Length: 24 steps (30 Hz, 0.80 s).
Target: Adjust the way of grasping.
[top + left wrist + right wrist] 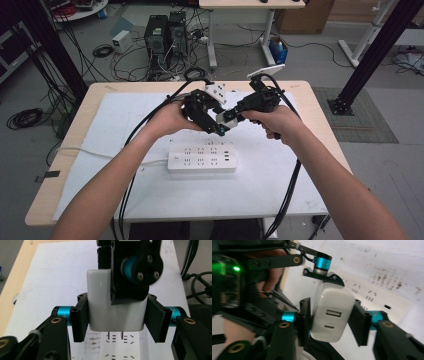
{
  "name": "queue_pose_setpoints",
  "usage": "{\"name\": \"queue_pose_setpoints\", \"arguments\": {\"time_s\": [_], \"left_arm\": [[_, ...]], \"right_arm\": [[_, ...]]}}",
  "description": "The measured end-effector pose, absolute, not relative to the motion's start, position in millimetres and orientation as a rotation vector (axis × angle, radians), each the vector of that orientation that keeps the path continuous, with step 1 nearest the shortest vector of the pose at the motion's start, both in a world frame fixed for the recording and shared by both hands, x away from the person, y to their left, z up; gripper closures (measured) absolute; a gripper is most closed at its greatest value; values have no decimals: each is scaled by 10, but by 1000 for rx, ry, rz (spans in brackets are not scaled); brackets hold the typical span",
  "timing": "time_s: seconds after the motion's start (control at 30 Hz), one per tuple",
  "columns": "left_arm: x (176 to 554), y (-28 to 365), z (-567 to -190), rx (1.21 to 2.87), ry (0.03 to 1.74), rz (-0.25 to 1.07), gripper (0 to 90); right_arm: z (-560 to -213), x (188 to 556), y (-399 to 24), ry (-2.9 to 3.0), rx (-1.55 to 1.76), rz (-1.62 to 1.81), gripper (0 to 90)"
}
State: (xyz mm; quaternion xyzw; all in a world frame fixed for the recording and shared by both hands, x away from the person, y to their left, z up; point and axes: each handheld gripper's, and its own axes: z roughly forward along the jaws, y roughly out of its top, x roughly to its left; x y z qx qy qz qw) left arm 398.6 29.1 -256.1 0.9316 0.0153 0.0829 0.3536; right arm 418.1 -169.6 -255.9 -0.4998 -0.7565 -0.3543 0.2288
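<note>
A white wall charger (222, 116) hangs in the air over the middle of the table, caught between both grippers. In the left gripper view my left gripper (118, 317) is shut on the charger (100, 302) across its sides, its two metal prongs (115, 335) pointing down at the white power strip (120, 350). The right gripper view faces the charger's (332, 312) port end, and my right gripper (332, 322) has a pad pressed on each side of it. The left gripper's finger (324, 277) sits against the top of the charger there. Both hands meet above the strip (201, 158).
The power strip lies on a white mat (125, 120) covering the wooden table (310, 100), its cord (100, 152) running off left. Black cables (287, 195) trail from both grippers toward the near edge. Computers (165, 35) and wires stand on the floor behind.
</note>
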Motion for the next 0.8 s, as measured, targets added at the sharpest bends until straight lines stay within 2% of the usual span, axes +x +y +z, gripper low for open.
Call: {"name": "queue_pose_setpoints", "arguments": {"time_s": [0.03,0.17,0.3,0.33,0.37,0.43,0.47,0.53,0.7,0.73,0.8], "left_arm": [[3969,273,-2569,2416,31,249,418],[3962,262,-2566,2423,31,265,410],[3951,268,-2582,2461,84,294,286],[3950,281,-2596,2480,107,305,286],[3962,343,-2597,2539,124,316,242],[3962,396,-2604,2563,145,314,241],[3964,480,-2593,2595,185,331,213],[3976,606,-2570,2620,247,290,212],[3987,832,-2530,2675,356,287,212],[4017,973,-2522,2721,443,311,212],[4032,1033,-2525,2737,487,311,212]], "right_arm": [[-2561,4189,-1699,-2080,-1378,-988,608],[-2570,4190,-1708,-2085,-1367,-998,629],[-2516,4190,-1721,-2132,-1363,-1004,629],[-2516,4190,-1721,-2132,-1363,-1004,629],[-2465,4189,-1751,-2176,-1372,-1013,629],[-2448,4192,-1763,-2191,-1366,-1005,629],[-2374,4181,-1779,-2284,-1386,-986,629],[-2305,4172,-1771,-2406,-1392,-943,629],[-2216,4154,-1719,-2566,-1364,-862,628],[-2178,4133,-1673,-2663,-1367,-797,628],[-2168,4125,-1651,-2724,-1363,-753,628]]}}
